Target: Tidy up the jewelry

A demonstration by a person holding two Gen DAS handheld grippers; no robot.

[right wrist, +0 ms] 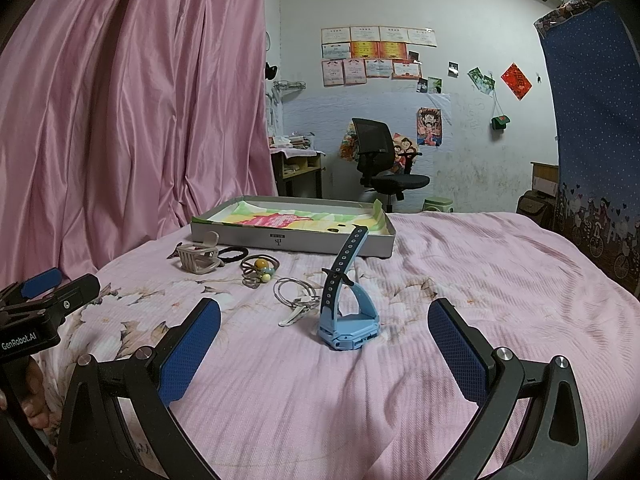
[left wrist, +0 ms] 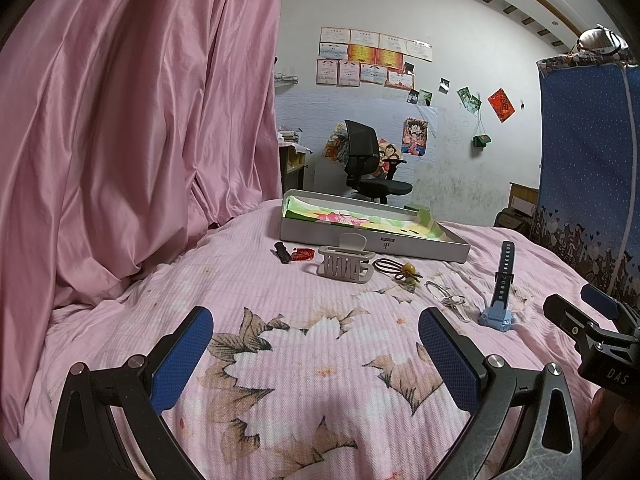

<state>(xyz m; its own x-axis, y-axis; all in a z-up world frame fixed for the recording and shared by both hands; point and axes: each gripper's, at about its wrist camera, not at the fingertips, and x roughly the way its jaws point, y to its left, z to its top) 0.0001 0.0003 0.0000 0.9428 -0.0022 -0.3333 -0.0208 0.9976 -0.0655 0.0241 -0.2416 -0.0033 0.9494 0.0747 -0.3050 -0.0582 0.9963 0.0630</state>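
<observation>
glossy pink satin curtain (left wrist: 132, 120), ribbed cotton bedspread (left wrist: 320, 360), matt plastic watch (right wrist: 349, 320)

Left gripper (left wrist: 316, 354): black angular frame, round silver screws.
Finger pads (left wrist: 182, 360): blue, dimpled texture, on the inner faces.
Right gripper (right wrist: 324, 350): same build.
Markings: "DAS" and "GenRobot.AI" printed white on the bodies.

Near the one tray (right wrist: 280, 242): one watch (right wrist: 349, 312), one claw clip (right wrist: 199, 257), two hair ties (right wrist: 258, 268), one key ring (right wrist: 294, 294)
</observation>
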